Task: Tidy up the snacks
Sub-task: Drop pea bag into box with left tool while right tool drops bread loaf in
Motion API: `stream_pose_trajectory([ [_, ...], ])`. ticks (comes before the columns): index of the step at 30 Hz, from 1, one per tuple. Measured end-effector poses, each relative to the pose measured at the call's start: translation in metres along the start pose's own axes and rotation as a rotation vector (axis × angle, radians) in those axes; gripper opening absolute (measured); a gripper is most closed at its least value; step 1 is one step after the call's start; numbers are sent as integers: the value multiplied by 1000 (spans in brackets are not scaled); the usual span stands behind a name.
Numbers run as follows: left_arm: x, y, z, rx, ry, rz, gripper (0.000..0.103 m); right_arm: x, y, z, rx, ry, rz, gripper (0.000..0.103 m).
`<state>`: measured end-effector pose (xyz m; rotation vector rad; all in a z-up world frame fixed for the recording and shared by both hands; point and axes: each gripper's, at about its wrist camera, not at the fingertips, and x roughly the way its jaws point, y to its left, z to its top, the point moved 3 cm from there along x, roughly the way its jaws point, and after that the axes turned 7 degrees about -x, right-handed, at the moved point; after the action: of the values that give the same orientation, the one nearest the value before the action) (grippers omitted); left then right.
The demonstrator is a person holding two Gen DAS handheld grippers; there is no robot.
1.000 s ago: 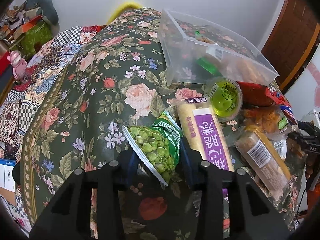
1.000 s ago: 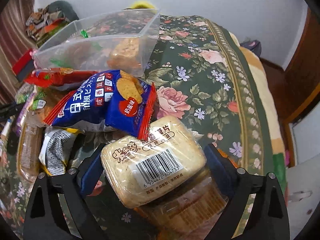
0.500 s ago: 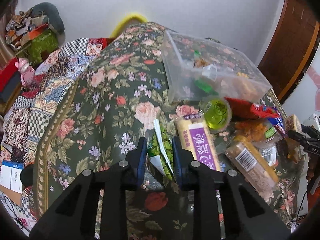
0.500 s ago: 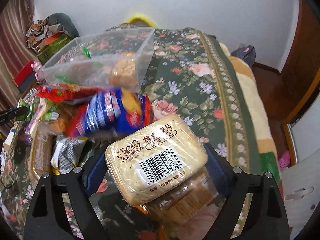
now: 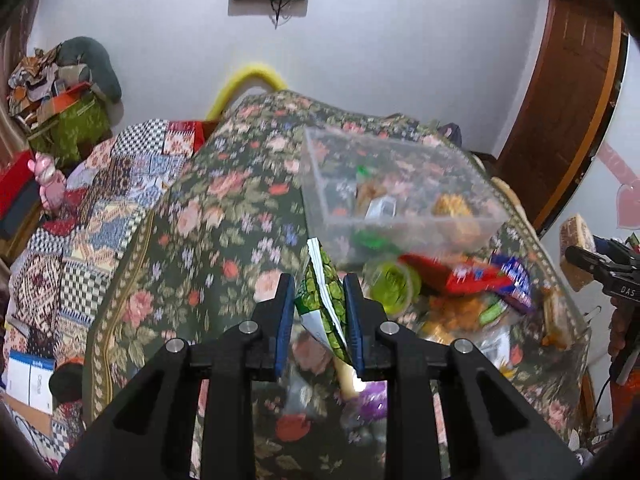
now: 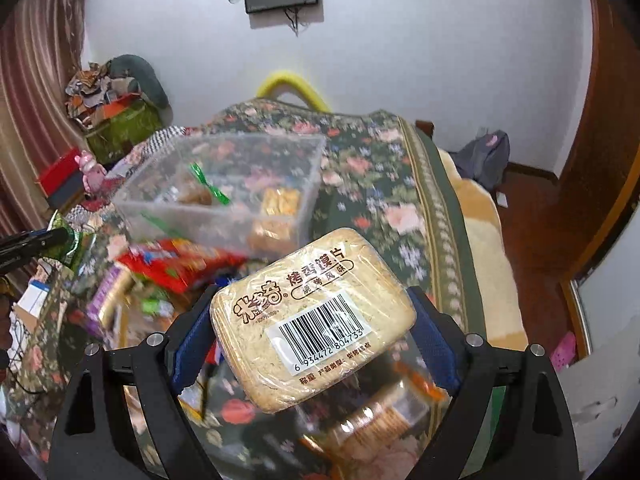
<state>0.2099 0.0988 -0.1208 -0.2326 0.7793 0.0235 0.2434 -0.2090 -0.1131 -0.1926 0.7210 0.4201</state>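
Two handheld grippers work above a bed covered by a dark floral bedspread (image 5: 208,240). A clear plastic bin (image 5: 400,192) sits on the bedspread and serves as the landmark here.

The left gripper (image 5: 320,312) has its blue-padded fingers closed on a green pea snack packet (image 5: 322,300), which stands on edge between them, raised off the bedspread just in front of the bin's near-left corner. Inside the bin lie a few wrapped snacks, though motion blur makes them hard to identify.

In front of the bin, to its right, a loose heap of snacks rests on the bedspread: a green jelly cup (image 5: 394,280) and a red packet (image 5: 456,276) closest to the bin wall.

The right gripper (image 6: 316,328) clamps a clear-wrapped pack of toasted bread slices (image 6: 312,316), barcode label facing the camera, held in the air in front of the bin's near-right corner (image 6: 308,216). From the left camera, that pack (image 5: 576,256) appears far to the right of the bin.
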Motion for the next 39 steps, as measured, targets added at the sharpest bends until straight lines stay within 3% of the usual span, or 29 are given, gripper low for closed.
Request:
stream_pose_trajectory([
  [9, 4, -27, 35, 45, -57, -26, 24, 15, 19, 42, -18, -60, 36, 88],
  [19, 36, -50, 64, 56, -49, -51, 24, 48, 41, 76, -53, -58, 66, 88],
  [39, 107, -39, 80, 10, 14, -6, 24, 137, 71, 89, -125, 140, 92, 88],
])
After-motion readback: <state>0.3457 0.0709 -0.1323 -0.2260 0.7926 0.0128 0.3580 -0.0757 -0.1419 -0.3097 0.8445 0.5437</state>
